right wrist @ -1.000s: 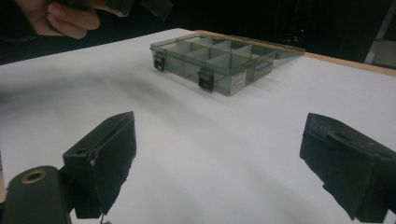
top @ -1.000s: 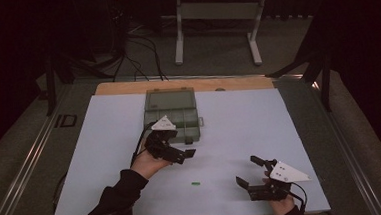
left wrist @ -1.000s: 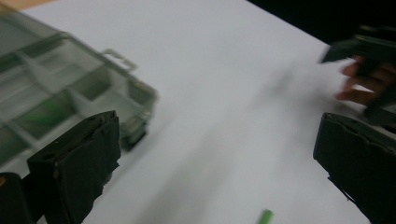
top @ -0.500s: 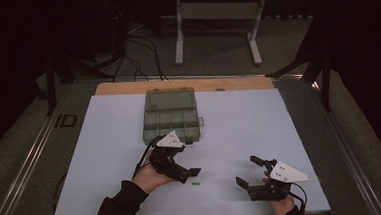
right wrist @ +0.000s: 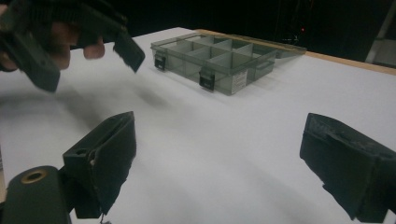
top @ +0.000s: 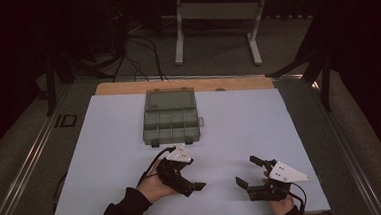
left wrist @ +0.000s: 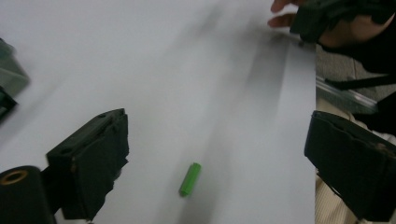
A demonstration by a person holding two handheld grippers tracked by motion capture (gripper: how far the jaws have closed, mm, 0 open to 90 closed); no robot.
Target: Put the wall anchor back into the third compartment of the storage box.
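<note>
- My left gripper: jaws wide, just closing a bit, nothing pinched yet.
- Green peg lies flat on the white mat between them, apart from both pads.
- Looks light, stiff, prob. rolls; pinch mid-length, across the barrel.
- Right gripper open, idle.

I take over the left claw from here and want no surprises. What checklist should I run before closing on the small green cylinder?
1. Left claw wide open: ok.
2. Small green plastic cylinder between its jaws, untouched: ok.
3. Cylinder lying flat on the white table sheet: ok.
4. Right claw open, well apart: ok.
5. Grey compartment box with lid open: ok.
6. Jaws squared to the cylinder: cannot tell.
</note>
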